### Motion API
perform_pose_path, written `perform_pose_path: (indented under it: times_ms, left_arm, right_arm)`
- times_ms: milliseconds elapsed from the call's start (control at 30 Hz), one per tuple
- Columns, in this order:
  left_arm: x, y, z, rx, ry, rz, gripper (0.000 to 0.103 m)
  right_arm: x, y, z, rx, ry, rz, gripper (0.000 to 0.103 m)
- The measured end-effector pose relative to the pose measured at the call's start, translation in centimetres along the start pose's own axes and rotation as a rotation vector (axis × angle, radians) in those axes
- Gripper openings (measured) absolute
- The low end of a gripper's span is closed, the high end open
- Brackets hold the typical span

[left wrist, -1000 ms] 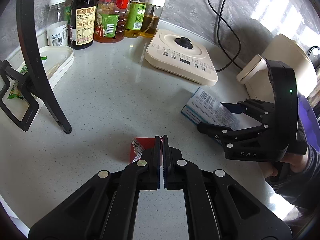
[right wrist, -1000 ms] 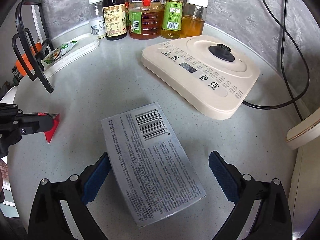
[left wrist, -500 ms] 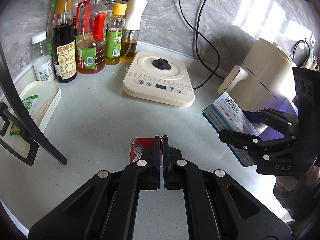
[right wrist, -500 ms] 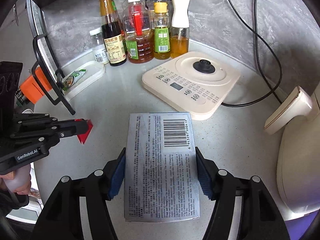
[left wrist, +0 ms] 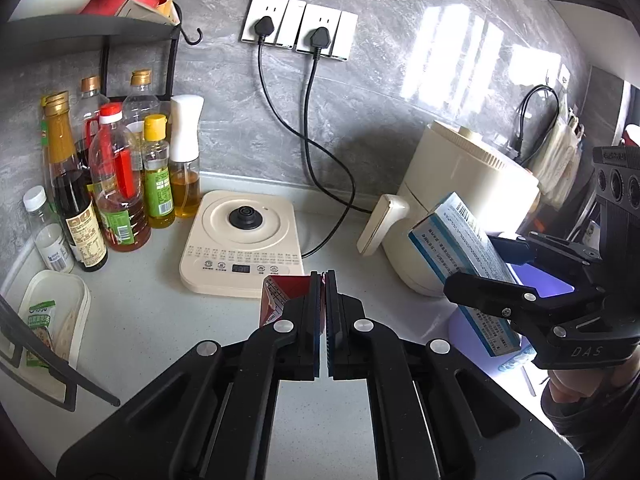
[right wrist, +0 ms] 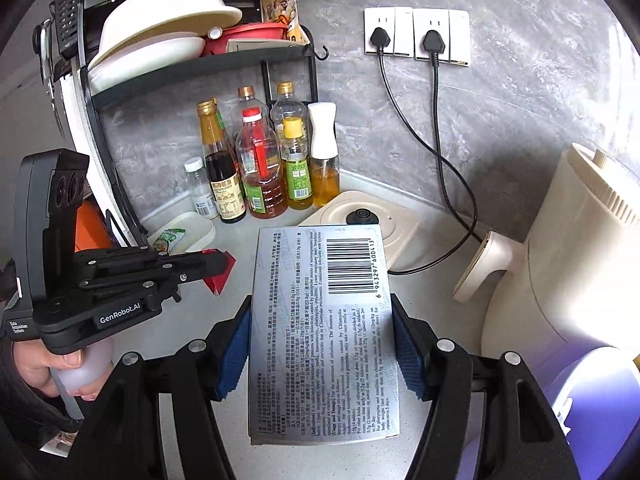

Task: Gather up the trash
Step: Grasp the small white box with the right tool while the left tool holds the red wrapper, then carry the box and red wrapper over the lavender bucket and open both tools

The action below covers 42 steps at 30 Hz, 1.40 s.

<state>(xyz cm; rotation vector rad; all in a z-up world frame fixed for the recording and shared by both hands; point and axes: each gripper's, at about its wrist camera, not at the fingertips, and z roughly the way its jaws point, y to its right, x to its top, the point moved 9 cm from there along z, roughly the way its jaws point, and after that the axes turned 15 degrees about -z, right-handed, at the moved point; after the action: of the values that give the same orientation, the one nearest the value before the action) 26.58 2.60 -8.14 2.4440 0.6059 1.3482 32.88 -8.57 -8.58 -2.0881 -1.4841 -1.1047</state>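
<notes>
My left gripper is shut on a small red wrapper and holds it above the grey counter. It also shows in the right wrist view with the red wrapper at its tip. My right gripper is shut on a silver-blue medicine box with a barcode, lifted off the counter. In the left wrist view the right gripper holds the box at the right, above a purple bin.
A cream induction hob sits mid-counter. Oil and sauce bottles stand at the back left. A white tray with a green packet lies left. A cream appliance stands right, cables run to wall sockets. A dish rack stands left.
Both grippers have risen well above the counter and pulled back, each keeping its item. The box has moved right toward the purple bin.
</notes>
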Motion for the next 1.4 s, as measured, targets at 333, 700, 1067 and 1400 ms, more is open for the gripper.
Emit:
perform_pose_path:
  times_ms: [333,700,1067,1400]
  left_arm:
    - [0.1,7.9,1.1,-0.146,-0.034,0.098,0.003]
    - [-1.8,16.4,2.9,-0.300,-0.098,0.192,0.003]
    - [-4.7,25.2,4.3,-0.434,-0.191,0.313,0.003]
    - [-6.1,30.5,5.0,-0.483,-0.232,0.399,0.003]
  right_arm:
    - [-1.5,4.1,-6.3,-0.135,0.049,0.115,0.063]
    - [-7.3,10.8,-13.0,-0.323,0.036,0.293,0.063]
    - [-14.8,15.6,-21.6,-0.577,0.058,0.470,0.095]
    - [-20.9,15.9,-26.0,-0.655,0.046,0.600,0.095]
